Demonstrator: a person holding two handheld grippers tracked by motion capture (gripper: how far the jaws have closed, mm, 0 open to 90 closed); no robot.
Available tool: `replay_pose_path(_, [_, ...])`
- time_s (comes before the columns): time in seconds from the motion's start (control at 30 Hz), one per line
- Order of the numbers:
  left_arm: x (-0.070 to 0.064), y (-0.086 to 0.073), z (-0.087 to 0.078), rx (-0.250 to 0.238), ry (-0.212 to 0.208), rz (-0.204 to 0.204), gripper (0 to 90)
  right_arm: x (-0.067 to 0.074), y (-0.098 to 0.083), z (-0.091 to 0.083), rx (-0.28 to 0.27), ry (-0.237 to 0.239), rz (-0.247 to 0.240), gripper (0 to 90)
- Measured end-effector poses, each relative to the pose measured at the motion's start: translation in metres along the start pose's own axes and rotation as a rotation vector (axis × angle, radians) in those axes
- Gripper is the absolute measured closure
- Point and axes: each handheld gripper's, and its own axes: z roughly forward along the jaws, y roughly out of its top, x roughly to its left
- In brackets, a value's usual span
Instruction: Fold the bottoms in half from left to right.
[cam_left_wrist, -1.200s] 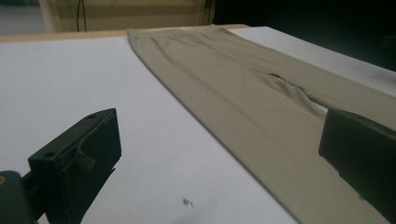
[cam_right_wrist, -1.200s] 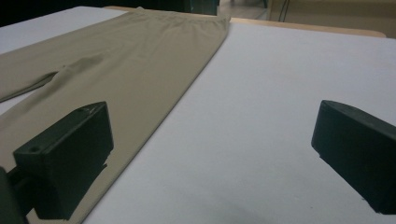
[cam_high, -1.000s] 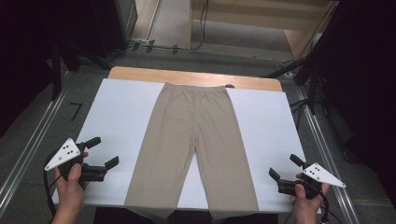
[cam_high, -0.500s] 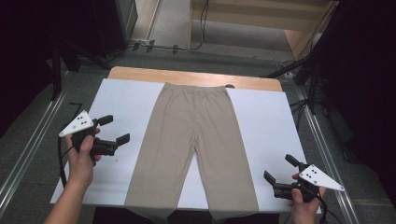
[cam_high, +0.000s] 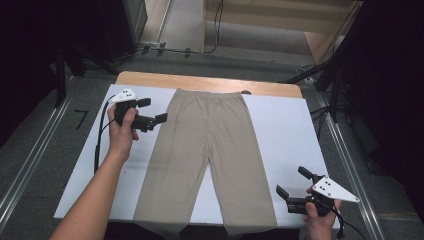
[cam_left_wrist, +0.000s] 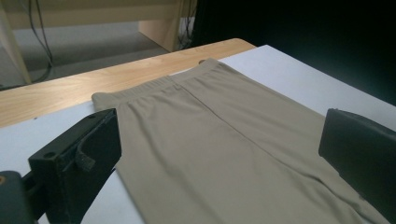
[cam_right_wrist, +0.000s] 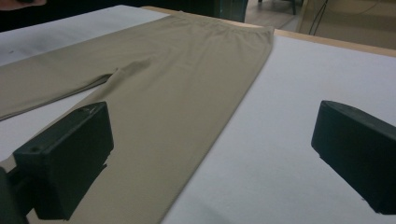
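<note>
A pair of tan trousers (cam_high: 202, 150) lies flat on the white sheet (cam_high: 285, 135), waistband at the far side, both legs running to the near edge. My left gripper (cam_high: 154, 111) is held open above the sheet, just left of the trousers' upper left side, nothing between its jaws. In the left gripper view the waistband (cam_left_wrist: 159, 86) and the seat of the trousers (cam_left_wrist: 224, 154) lie ahead of the open jaws. My right gripper (cam_high: 292, 182) stands open near the front right corner, beside the right leg's hem. The right gripper view looks up the right leg (cam_right_wrist: 177, 98).
The wooden table edge (cam_high: 210, 81) shows beyond the white sheet. Metal rails (cam_high: 30, 165) run along both sides on the grey floor. Cables and stand legs (cam_high: 320, 75) sit at the far right. Bare sheet lies on both sides of the trousers.
My left gripper has travelled from the near left corner forward and rightward to the trousers' upper left edge. The right gripper has stayed near the front right corner.
</note>
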Motion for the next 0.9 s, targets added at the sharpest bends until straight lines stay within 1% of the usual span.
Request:
replay_pose_path(0.03, [0.003, 0.003, 0.006, 0.012, -0.001, 0.004, 0.0, 0.000, 0.000, 0.001, 0.000, 0.004, -0.001, 0.0])
replay_pose_path(0.13, [0.014, 0.012, 0.022, 0.042, -0.010, -0.017, 0.0, 0.001, -0.001, 0.001, 0.003, 0.008, 0.005, 0.0])
replay_pose_path(0.17, [0.018, 0.014, 0.027, 0.058, 0.004, -0.018, 0.0, 0.002, -0.001, 0.001, 0.003, 0.010, 0.002, 0.0])
replay_pose_path(0.2, [0.023, 0.016, 0.034, 0.075, 0.013, -0.027, 1.4, 0.003, -0.001, 0.001, 0.004, 0.011, -0.006, 0.0])
replay_pose_path(0.23, [0.026, 0.018, 0.039, 0.090, 0.021, -0.036, 5.8, 0.004, -0.001, 0.001, 0.005, 0.010, -0.010, 0.0])
replay_pose_path(0.27, [0.031, 0.019, 0.046, 0.113, 0.034, -0.057, 6.8, 0.004, -0.001, 0.001, 0.007, 0.010, -0.014, 0.0])
replay_pose_path(0.3, [0.034, 0.020, 0.050, 0.119, 0.040, -0.077, 8.2, 0.005, -0.001, 0.001, 0.012, 0.009, -0.016, 0.0])
replay_pose_path(0.33, [0.038, 0.021, 0.055, 0.125, 0.053, -0.102, 12.0, 0.005, -0.001, 0.001, 0.013, 0.009, -0.019, 0.0])
replay_pose_path(0.37, [0.041, 0.022, 0.060, 0.136, 0.064, -0.116, 14.6, 0.005, -0.002, 0.002, 0.013, 0.012, -0.018, 0.0])
replay_pose_path(0.4, [0.044, 0.023, 0.065, 0.148, 0.075, -0.123, 14.8, 0.005, -0.002, 0.002, 0.017, 0.012, -0.018, 0.0])
replay_pose_path(0.43, [0.046, 0.025, 0.071, 0.162, 0.091, -0.137, 18.5, 0.004, -0.003, 0.002, 0.020, 0.013, -0.023, 0.0])
replay_pose_path(0.53, [0.053, 0.028, 0.089, 0.227, 0.134, -0.151, 29.3, 0.005, -0.004, 0.003, 0.034, 0.015, -0.029, 0.0])
replay_pose_path(0.57, [0.056, 0.028, 0.095, 0.251, 0.156, -0.169, 31.3, 0.006, -0.005, 0.003, 0.040, 0.013, -0.032, 0.0])
replay_pose_path(0.6, [0.059, 0.027, 0.099, 0.274, 0.197, -0.176, 34.6, 0.007, -0.006, 0.002, 0.044, 0.013, -0.034, 0.0])
replay_pose_path(0.63, [0.062, 0.026, 0.103, 0.289, 0.228, -0.171, 38.0, 0.007, -0.006, 0.002, 0.047, 0.012, -0.040, 0.0])
replay_pose_path(0.7, [0.069, 0.021, 0.111, 0.322, 0.242, -0.185, 42.2, 0.007, -0.008, 0.002, 0.054, 0.009, -0.052, 0.0])
replay_pose_path(0.73, [0.073, 0.018, 0.115, 0.356, 0.252, -0.189, 42.6, 0.006, -0.009, 0.002, 0.057, 0.008, -0.053, 0.0])
replay_pose_path(0.8, [0.077, 0.017, 0.122, 0.375, 0.261, -0.186, 42.9, 0.005, -0.011, 0.001, 0.063, 0.005, -0.047, 0.0])
replay_pose_path(0.83, [0.077, 0.017, 0.122, 0.375, 0.261, -0.186, 43.8, 0.004, -0.012, 0.001, 0.065, 0.003, -0.041, 0.0])
replay_pose_path(0.87, [0.079, 0.017, 0.129, 0.366, 0.252, -0.195, 44.5, 0.004, -0.013, 0.000, 0.065, 0.002, -0.038, 0.0])
replay_pose_path(0.9, [0.080, 0.017, 0.132, 0.361, 0.259, -0.193, 46.8, 0.004, -0.014, 0.000, 0.068, -0.002, -0.035, 0.0])
